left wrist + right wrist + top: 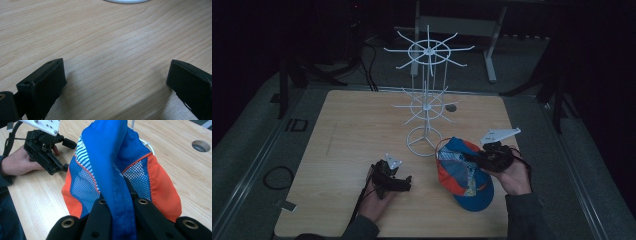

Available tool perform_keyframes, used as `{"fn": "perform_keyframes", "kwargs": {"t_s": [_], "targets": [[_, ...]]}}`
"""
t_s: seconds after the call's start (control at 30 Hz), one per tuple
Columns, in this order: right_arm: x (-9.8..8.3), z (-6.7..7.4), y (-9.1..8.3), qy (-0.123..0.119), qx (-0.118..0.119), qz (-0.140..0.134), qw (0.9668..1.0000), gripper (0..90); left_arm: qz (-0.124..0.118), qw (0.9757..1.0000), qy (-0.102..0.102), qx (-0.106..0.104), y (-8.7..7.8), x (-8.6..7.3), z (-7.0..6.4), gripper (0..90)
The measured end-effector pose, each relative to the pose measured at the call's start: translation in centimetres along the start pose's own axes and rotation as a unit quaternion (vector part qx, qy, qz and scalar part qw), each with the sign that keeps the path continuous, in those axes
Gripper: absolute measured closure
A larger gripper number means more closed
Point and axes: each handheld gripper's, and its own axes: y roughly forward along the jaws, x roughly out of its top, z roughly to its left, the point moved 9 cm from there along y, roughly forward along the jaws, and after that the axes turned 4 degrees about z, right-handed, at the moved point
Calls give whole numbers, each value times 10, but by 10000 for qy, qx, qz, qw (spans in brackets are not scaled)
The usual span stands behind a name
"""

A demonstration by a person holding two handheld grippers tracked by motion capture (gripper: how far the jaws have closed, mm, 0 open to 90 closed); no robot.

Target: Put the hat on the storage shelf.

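While the left claw (404, 183) rests open on the surface (347, 130), the right claw (120, 202) pinches the cap (112, 160); next, likely hanging it on the white rack (427, 95) beyond.

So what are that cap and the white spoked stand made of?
The cap looks like soft cloth: matte blue and orange panels with see-through mesh and stitched seams, and it folds where the right claw pinches it. The stand seems to be thin metal wire with a smooth white coat, though plastic can't be ruled out. The table shows pale wood grain, likely laminate.
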Motion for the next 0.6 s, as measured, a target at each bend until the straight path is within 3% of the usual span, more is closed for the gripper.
{"fn": "perform_keyframes", "kwargs": {"t_s": [0.6], "targets": [[4,-8,-19,84,-109,-268,9995,889,-4,10000,-3,-1,0,0,0,26]]}}
